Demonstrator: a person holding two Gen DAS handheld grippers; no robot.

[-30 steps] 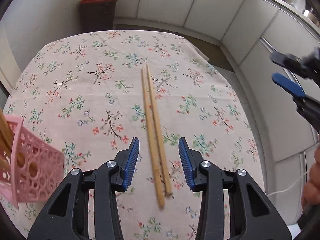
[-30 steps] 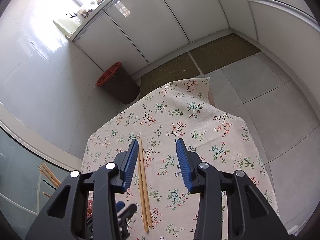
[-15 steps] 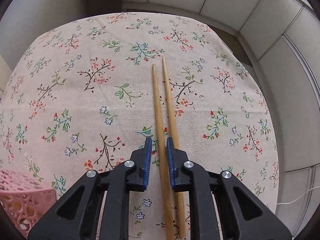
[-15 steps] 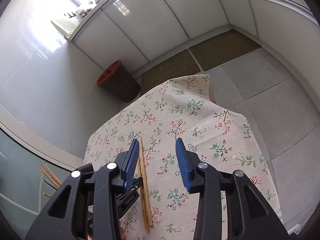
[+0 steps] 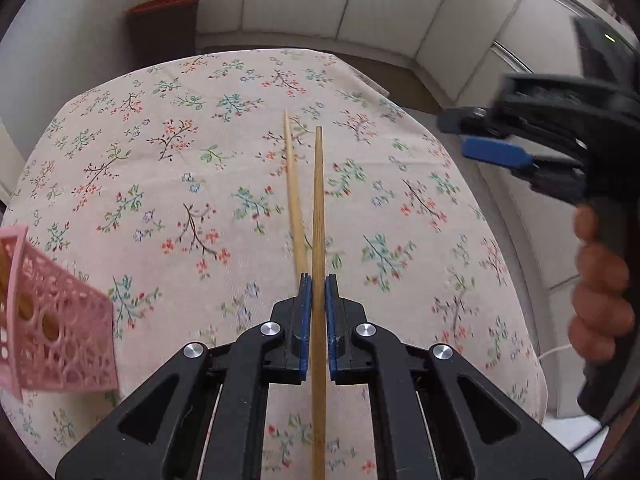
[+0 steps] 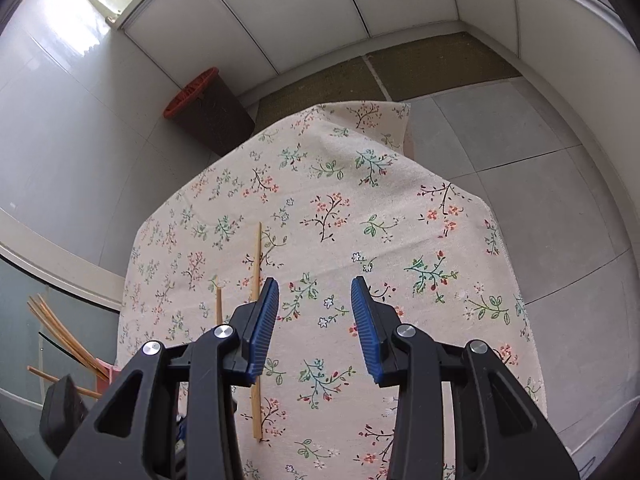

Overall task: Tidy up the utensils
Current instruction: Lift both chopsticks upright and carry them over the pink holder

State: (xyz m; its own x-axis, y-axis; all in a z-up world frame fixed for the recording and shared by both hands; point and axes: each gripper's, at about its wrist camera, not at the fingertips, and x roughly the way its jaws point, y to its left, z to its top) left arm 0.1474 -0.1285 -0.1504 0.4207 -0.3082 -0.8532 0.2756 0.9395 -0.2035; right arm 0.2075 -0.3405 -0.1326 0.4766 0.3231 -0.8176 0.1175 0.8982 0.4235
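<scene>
My left gripper [image 5: 315, 284] is shut on a wooden chopstick [image 5: 318, 200] and holds it lifted above the floral tablecloth [image 5: 160, 168]. A second chopstick [image 5: 293, 184] lies on the cloth just left of it. The held chopstick's tip [image 6: 219, 304] and the lying chopstick [image 6: 256, 264] also show in the right wrist view. My right gripper [image 6: 314, 312] is open and empty, above the cloth to the right; it appears in the left wrist view [image 5: 492, 144]. A pink lattice holder [image 5: 48, 320] with several chopsticks [image 6: 60, 336] stands at the left.
A brown bin with a red rim [image 6: 208, 108] stands on the floor beyond the table. White cabinets [image 6: 320, 8] line the back. The cloth's far corner [image 6: 396, 120] hangs over the table edge.
My left gripper has closed on one chopstick and lifted it off the cloth; the other stays lying. The right gripper has stayed open and moved closer over the table.
</scene>
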